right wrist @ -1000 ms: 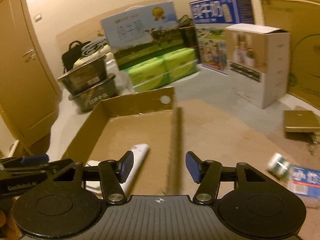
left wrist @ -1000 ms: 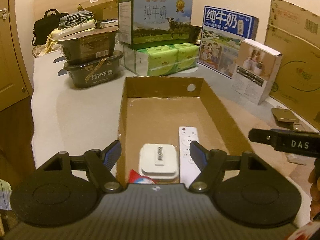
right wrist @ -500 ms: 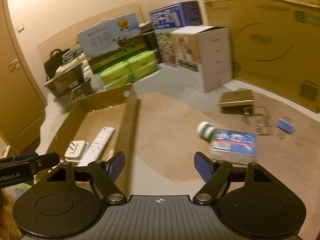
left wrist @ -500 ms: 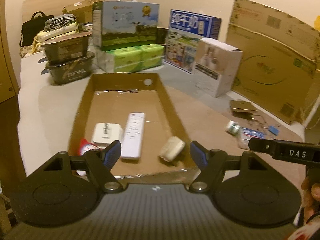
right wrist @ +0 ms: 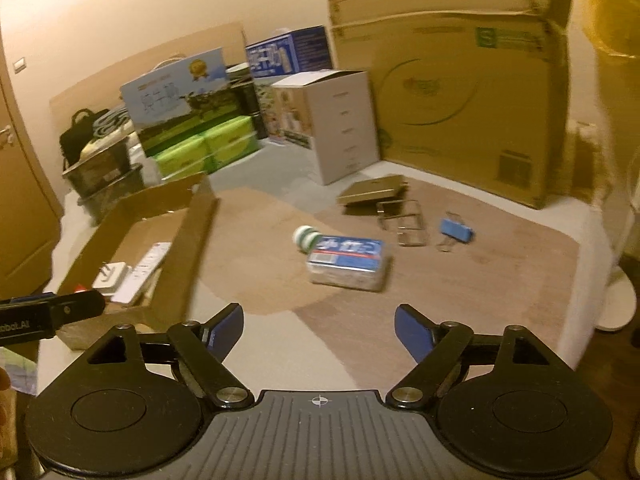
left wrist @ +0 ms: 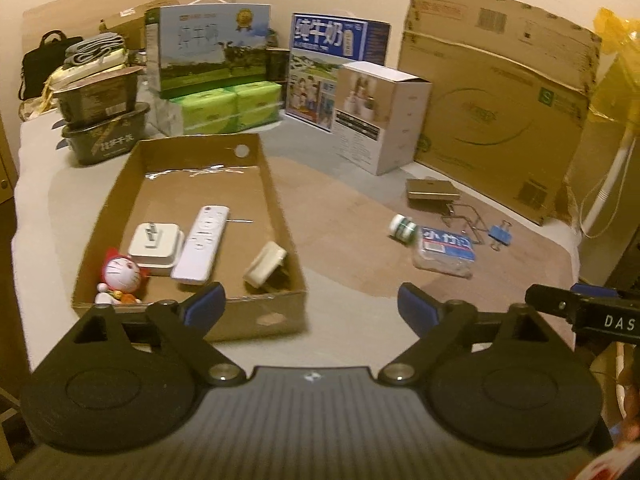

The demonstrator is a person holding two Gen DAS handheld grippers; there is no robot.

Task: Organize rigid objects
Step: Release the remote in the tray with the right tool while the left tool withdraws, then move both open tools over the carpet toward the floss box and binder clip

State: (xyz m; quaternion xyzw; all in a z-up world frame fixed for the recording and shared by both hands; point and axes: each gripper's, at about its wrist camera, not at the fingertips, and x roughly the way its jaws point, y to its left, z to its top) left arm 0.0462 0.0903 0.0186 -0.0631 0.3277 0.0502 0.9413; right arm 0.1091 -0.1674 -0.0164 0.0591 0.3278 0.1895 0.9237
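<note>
A shallow cardboard tray (left wrist: 276,316) holds a white remote (left wrist: 202,236), a white charger (left wrist: 156,244), a small cream plug (left wrist: 264,266) and a red-and-white toy figure (left wrist: 118,276). To its right on the brown mat lie a green-and-white bottle (left wrist: 403,229), a clear packet with a blue label (left wrist: 446,252), a blue binder clip (left wrist: 500,236), wire clips (left wrist: 464,216) and a flat gold box (left wrist: 431,190). My left gripper (left wrist: 312,306) is open and empty, in front of the tray's near right corner. My right gripper (right wrist: 319,330) is open and empty, short of the packet (right wrist: 346,262) and bottle (right wrist: 306,237).
Milk cartons (left wrist: 208,46), green tissue packs (left wrist: 228,106), stacked black tubs (left wrist: 102,130), a white box (left wrist: 380,116) and a big cardboard box (left wrist: 496,96) line the back. A door (right wrist: 20,200) stands at the left.
Both grippers have pulled back from the tray and swung right. The cream plug now lies in the tray. The loose items on the mat have come into view.
</note>
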